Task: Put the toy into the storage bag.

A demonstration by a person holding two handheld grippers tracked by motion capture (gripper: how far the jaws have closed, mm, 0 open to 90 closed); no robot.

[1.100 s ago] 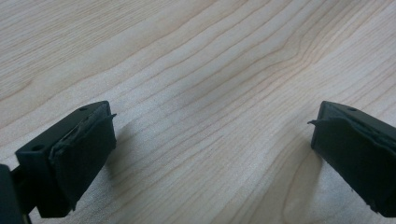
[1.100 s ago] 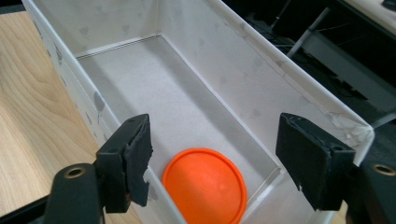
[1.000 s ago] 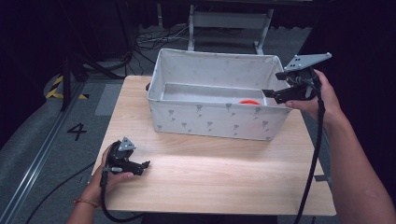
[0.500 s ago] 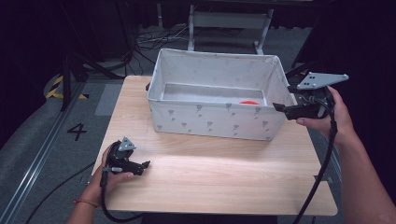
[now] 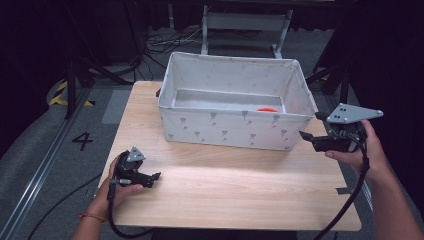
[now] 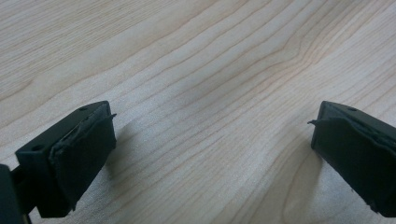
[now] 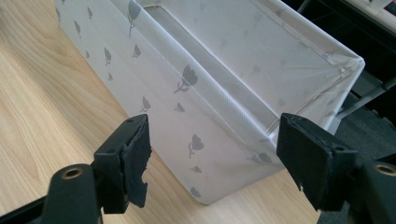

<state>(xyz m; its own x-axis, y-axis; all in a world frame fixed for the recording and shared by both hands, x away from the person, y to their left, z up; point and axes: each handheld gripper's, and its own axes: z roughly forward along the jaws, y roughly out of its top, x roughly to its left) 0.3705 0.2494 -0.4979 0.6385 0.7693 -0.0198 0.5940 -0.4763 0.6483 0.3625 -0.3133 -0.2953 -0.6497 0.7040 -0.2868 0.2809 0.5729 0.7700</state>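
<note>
The right tool (image 5: pixel 310 136) hangs just off the near right corner of the white fabric storage box (image 5: pixel 235 131), held level in a hand whose forearm comes in from the lower right; its grey plate sits on top and its tips point at the box's end wall. In the right gripper view its jaws stand apart with nothing between them, the box corner ahead. The box stands on the far half of the wooden bench (image 5: pixel 240 185), something orange-red (image 5: pixel 266 109) inside it. The left tool (image 5: pixel 152 176) rests low on the bench's near left part, jaws wide apart over bare wood
</note>
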